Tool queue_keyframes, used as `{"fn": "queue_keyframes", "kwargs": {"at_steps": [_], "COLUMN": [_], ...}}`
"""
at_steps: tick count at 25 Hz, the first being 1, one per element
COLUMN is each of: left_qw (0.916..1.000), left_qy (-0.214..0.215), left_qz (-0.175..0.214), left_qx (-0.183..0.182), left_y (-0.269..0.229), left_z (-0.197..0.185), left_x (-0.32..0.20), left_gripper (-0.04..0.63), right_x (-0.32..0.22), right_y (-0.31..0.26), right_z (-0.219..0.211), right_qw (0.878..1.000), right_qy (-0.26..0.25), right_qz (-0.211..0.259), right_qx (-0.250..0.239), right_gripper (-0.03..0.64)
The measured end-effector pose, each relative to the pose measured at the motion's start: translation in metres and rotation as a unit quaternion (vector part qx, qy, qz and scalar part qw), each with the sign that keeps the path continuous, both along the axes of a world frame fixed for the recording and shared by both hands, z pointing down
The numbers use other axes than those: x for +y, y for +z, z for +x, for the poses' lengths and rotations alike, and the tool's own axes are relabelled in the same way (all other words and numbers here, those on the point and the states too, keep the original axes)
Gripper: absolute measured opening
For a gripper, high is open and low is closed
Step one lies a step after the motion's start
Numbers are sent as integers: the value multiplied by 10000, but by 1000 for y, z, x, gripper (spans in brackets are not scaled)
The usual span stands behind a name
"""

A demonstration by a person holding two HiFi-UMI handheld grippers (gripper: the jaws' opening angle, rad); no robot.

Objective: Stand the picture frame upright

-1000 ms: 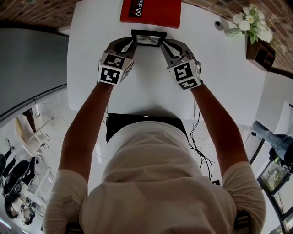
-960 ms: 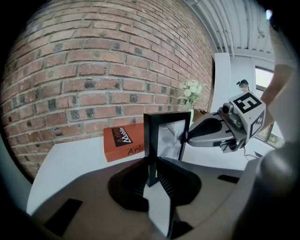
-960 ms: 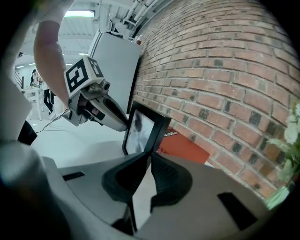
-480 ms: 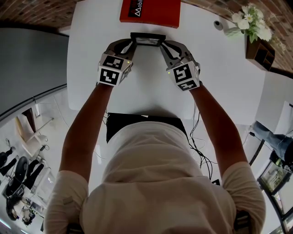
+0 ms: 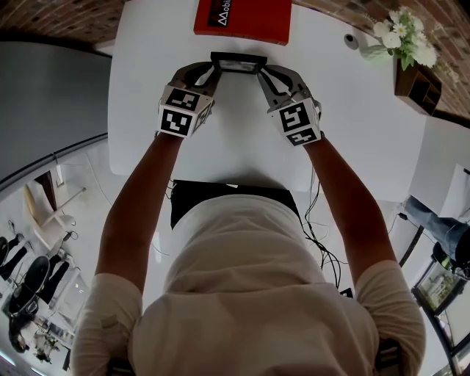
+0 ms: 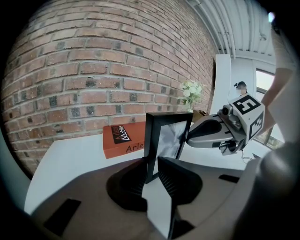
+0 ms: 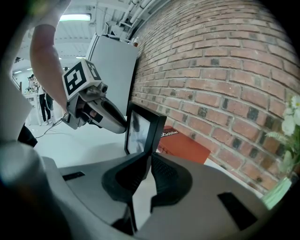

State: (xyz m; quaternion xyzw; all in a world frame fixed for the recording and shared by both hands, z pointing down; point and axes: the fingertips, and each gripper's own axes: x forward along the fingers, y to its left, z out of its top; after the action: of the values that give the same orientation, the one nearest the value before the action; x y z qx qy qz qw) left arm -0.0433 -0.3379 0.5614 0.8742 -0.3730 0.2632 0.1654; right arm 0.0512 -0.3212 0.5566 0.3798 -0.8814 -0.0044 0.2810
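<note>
The black rectangular picture frame (image 5: 238,62) has a smooth, dull-sheened moulding, plastic or painted wood, I cannot tell which; its pane is glossy and throws back light; the white table (image 5: 242,139) is smooth and matt; the flat red box (image 5: 242,18) at the table's far edge looks like matt printed card; the red-brown brick wall (image 6: 93,70) is rough, with gritty mortar; the person's cream shirt (image 5: 250,294) is soft cloth.
</note>
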Motion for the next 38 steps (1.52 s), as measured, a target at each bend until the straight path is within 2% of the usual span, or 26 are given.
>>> {"fn": "queue_keyframes", "kwargs": {"at_steps": [24, 38], "left_qw": [9998, 9982], "left_qy": [-110, -569], "left_qz": [-141, -174], "left_qx": [-111, -121], "left_y": [4, -11], "left_z": [-9, -22], "left_x": [6, 58], "left_gripper": [81, 104], "right_x": [8, 55], "right_y": [3, -9], "right_z": [5, 23], "right_qw": [9998, 9984], "right_qy": [72, 75], "right_qz": [-149, -294], "right_qx": [-138, -484], "right_gripper": [38, 38]}}
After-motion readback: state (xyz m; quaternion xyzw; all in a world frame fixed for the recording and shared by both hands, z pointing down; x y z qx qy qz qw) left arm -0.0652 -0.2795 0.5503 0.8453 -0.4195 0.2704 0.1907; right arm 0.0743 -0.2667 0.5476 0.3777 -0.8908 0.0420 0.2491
